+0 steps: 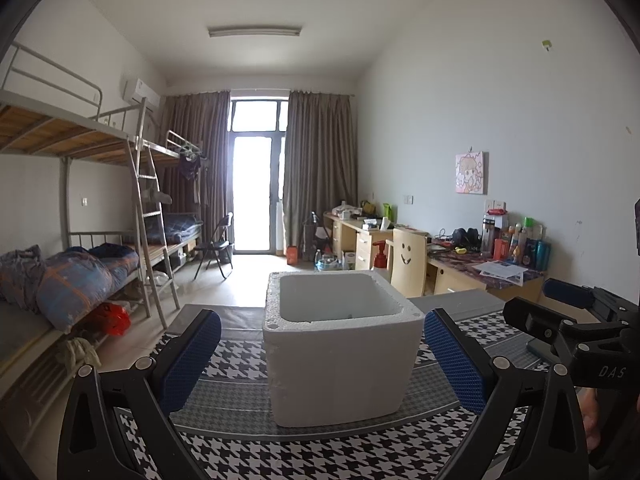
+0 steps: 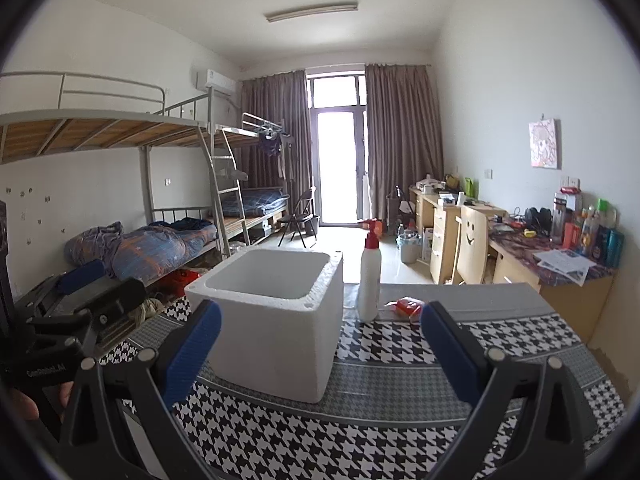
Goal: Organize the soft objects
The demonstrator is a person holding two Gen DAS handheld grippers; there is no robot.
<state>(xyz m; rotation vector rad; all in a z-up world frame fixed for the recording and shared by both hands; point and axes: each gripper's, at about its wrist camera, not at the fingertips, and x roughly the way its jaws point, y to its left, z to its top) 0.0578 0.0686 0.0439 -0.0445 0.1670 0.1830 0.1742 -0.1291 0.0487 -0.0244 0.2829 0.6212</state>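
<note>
Left wrist view: the left tool (image 1: 322,354) fills the lower part of the frame, its two blue-padded fingers (image 1: 188,360) spread wide apart and holding nothing. Between them, in the centre of the frame, a white foam box (image 1: 340,364) stands upright on the worktop (image 1: 280,452), which is covered by a black-and-white houndstooth cloth. The box is open at the top, and the part of its inside that shows is bare. At the right edge the right tool (image 1: 560,312) reaches in; whether its fingers are apart cannot be told from here. A bunk bed (image 1: 80,140) runs along the left of the frame.

Right wrist view: the right tool (image 2: 320,352) sits low in the frame, its blue fingers (image 2: 452,356) wide apart and empty. The foam box (image 2: 276,332) stands left of centre. Just to the right of it is a white bottle with a red pump top (image 2: 370,276), upright, and beside that a small red packet (image 2: 408,306) lying flat. The left tool (image 2: 80,312) shows at the left edge.
</note>
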